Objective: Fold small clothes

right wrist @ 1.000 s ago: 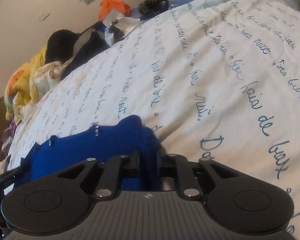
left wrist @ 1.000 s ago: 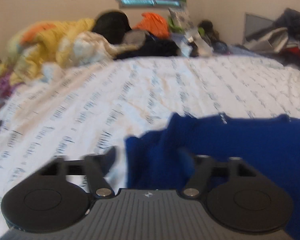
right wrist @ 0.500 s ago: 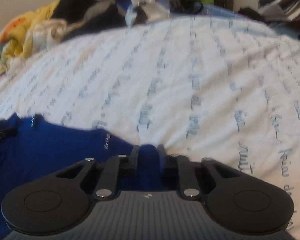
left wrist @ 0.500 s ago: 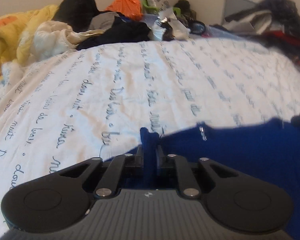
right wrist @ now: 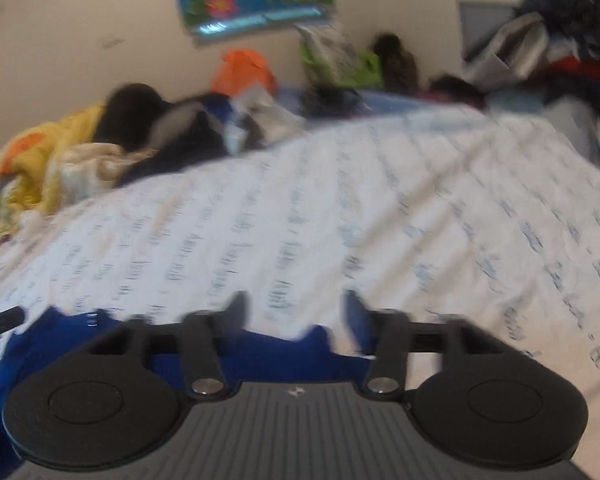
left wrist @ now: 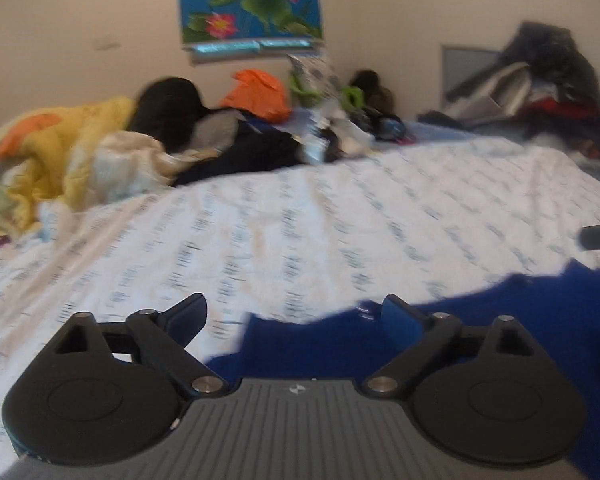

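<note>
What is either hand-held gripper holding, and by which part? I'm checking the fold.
Nothing. The left hand-held gripper and the right hand-held gripper are both open above the blue garment lying on the bedsheet.

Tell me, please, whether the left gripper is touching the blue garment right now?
Cannot tell. In the left wrist view the left gripper is wide open above the blue garment, gripping nothing, but its right finger overlaps the cloth, so no gap or contact shows plainly.

Left gripper is held level with its jaws spread wide, nothing clamped. Right gripper is likewise spread; its tip is seen at 3 o'clock.
</note>
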The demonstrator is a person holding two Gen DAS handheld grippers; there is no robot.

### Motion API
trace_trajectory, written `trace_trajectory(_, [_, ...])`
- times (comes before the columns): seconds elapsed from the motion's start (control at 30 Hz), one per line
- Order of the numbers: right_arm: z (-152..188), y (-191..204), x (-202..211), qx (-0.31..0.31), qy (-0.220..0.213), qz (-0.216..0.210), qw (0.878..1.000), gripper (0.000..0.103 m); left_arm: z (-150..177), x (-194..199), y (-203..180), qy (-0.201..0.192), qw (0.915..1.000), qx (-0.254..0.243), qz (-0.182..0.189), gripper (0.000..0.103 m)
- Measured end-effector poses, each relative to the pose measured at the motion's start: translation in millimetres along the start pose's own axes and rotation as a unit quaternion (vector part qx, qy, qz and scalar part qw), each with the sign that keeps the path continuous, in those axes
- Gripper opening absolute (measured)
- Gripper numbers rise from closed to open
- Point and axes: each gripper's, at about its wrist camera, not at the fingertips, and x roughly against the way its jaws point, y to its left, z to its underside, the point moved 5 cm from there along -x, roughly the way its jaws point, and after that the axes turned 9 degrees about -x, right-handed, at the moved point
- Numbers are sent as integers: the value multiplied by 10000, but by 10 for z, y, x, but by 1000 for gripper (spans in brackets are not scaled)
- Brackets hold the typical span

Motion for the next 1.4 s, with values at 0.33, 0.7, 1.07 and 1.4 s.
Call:
trace_trajectory(0.33, [426, -84, -491, 684, 506, 36, 9964, 84, 461, -474, 30, 781, 9964, 298, 129, 103])
trace_trajectory(0.7, [743, 63, -105, 718, 585, 186, 9955, 103, 638, 117, -124, 631, 9976, 110, 276, 99])
trace_trajectory(1.07, [932, 208, 135, 811, 610, 294, 9944, 103, 873, 531, -301, 642, 9973, 84, 357, 102])
trace_trajectory(1.4, [1079, 258, 406, 656, 789, 407, 9939, 103, 1103, 870, -145, 709, 9961, 433, 312, 102])
